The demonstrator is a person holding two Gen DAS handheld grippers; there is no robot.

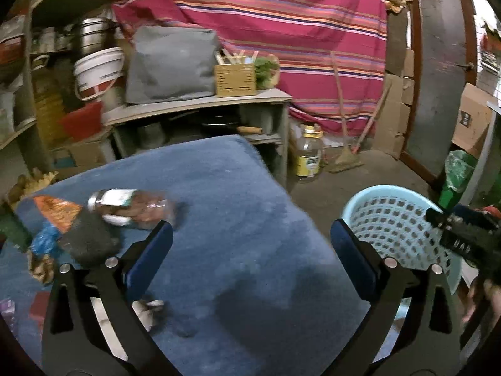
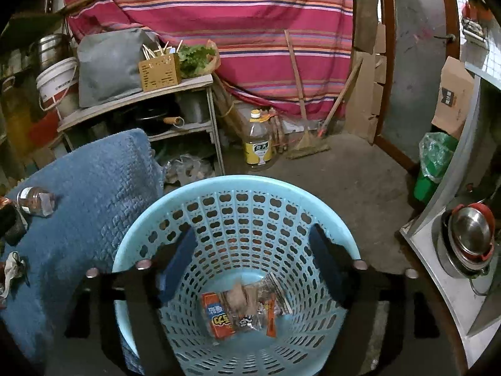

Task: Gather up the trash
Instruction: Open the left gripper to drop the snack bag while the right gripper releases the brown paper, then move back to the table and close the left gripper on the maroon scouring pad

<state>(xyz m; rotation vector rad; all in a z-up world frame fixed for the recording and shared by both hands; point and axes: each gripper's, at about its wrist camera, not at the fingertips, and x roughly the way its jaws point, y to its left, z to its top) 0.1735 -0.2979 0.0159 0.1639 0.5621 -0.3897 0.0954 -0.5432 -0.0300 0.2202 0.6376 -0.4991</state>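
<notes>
Both grippers' blue-padded fingers spread empty: right gripper [image 2: 252, 261] over perforated plastic basket [image 2: 332, 206], left gripper [image 1: 252, 247] above fuzzy blue cloth [image 1: 235, 203].

Striped cloth [image 2: 219, 9] behind; oil bottle [image 2: 257, 139] beside broom [image 2: 308, 144]; white bucket [image 1: 98, 72] left.

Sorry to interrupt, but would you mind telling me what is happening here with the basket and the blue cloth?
A person is collecting trash with two handheld claws. The right claw hangs open and empty over the light blue basket, which already holds a few snack wrappers. The left claw is open above the blue cloth, holding nothing. A plastic bottle and some crumpled wrappers are on the cloth, not yet collected.
</notes>
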